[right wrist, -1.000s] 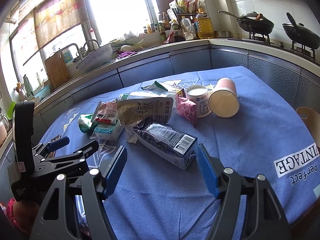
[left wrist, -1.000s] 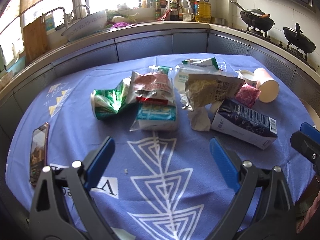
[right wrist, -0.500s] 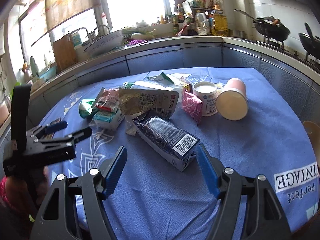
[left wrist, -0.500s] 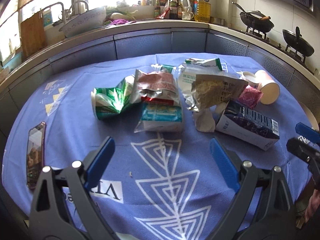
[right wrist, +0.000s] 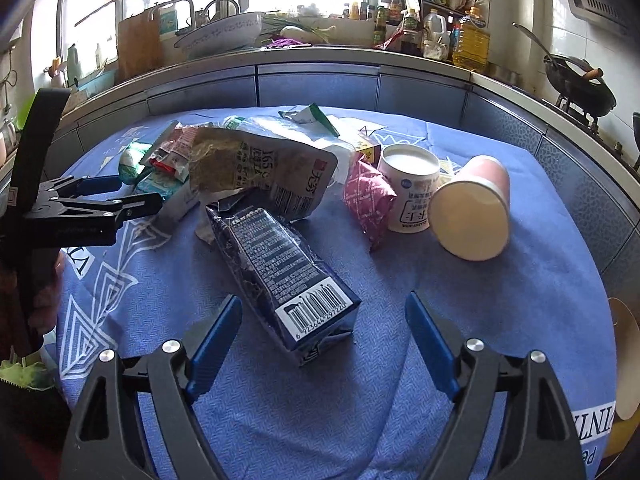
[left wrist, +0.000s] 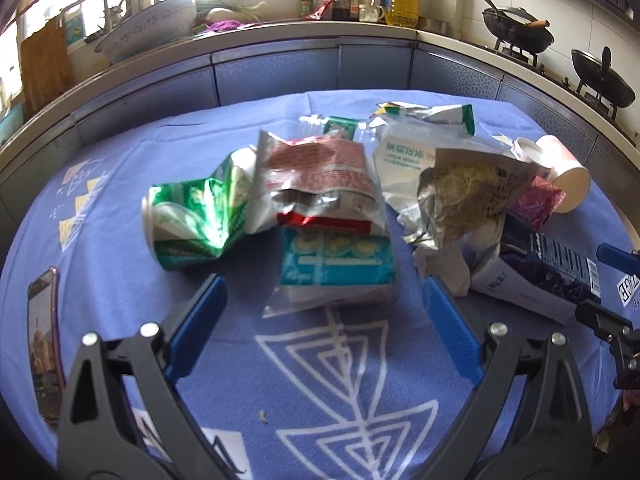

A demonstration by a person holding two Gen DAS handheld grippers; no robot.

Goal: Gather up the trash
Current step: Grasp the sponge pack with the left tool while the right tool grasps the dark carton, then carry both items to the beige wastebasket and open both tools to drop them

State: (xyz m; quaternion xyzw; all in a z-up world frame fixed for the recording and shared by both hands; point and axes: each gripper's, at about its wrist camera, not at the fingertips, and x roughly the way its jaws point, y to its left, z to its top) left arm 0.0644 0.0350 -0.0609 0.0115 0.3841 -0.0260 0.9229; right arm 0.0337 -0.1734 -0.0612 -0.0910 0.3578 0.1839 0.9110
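Trash lay heaped on the round surface [right wrist: 500,320] under a blue patterned cloth, ringed by kitchen cabinets. Nearest the right tool [right wrist: 324,320] lay the dark blue milk carton [right wrist: 280,264] on its side, barcode end between that tool's widely spread blue fingers [right wrist: 212,340], which touched nothing. Behind the carton leaned a crumpled silver and brown snack bag [right wrist: 260,172], partly over it. To the right stood a white paper tub [right wrist: 408,188] upright, with a pink paper cup [right wrist: 472,208] tipped on its side touching it, and a small magenta wrapper [right wrist: 368,196] against the tub's left.

The left tool [left wrist: 324,312] also gaped wide, holding nothing, just short of a teal and white plastic packet [left wrist: 336,268]. A red and white torn bag [left wrist: 316,180] lay partly over that packet, and a crushed green foil wrapper [left wrist: 192,216] sat just beside it on the left. A dark phone [left wrist: 44,344] rested near the surface's left edge, well apart from the pile.
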